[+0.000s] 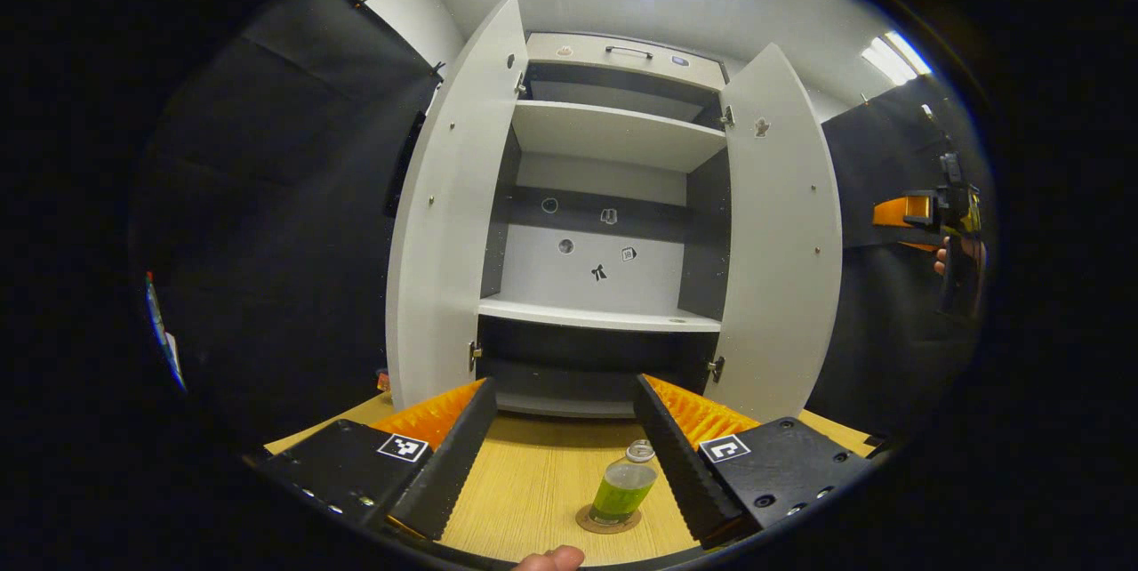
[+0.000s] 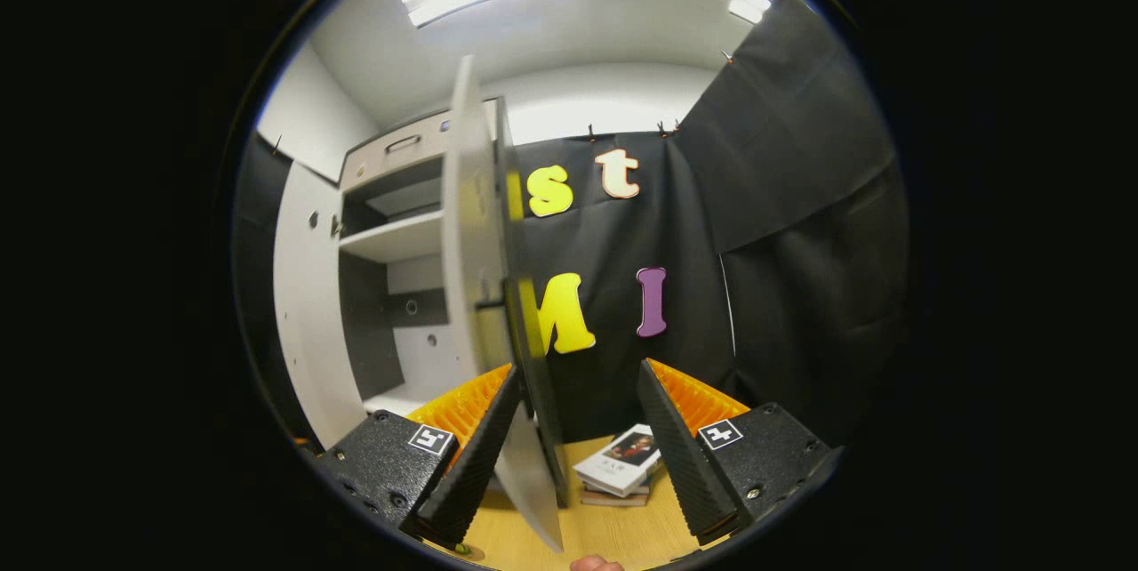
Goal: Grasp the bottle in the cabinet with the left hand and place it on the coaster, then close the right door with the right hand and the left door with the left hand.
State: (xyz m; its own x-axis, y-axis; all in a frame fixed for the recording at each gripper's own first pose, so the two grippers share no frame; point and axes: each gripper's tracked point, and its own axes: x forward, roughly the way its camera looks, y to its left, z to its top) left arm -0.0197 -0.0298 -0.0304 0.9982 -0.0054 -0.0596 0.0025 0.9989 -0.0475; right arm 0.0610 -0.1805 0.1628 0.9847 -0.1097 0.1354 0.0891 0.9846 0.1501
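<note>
Left gripper view: bottle (image 1: 624, 488) stands upright on the coaster (image 1: 608, 521) at six o'clock, between the spread left gripper (image 1: 564, 446) fingers. Right gripper (image 2: 576, 439) gapes around the right door (image 2: 498, 304) edge.

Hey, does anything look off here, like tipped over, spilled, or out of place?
Nothing stands out. The bottle stands upright on the coaster with no spill on the table. Both cabinet doors, left door and right door, hang open.
</note>
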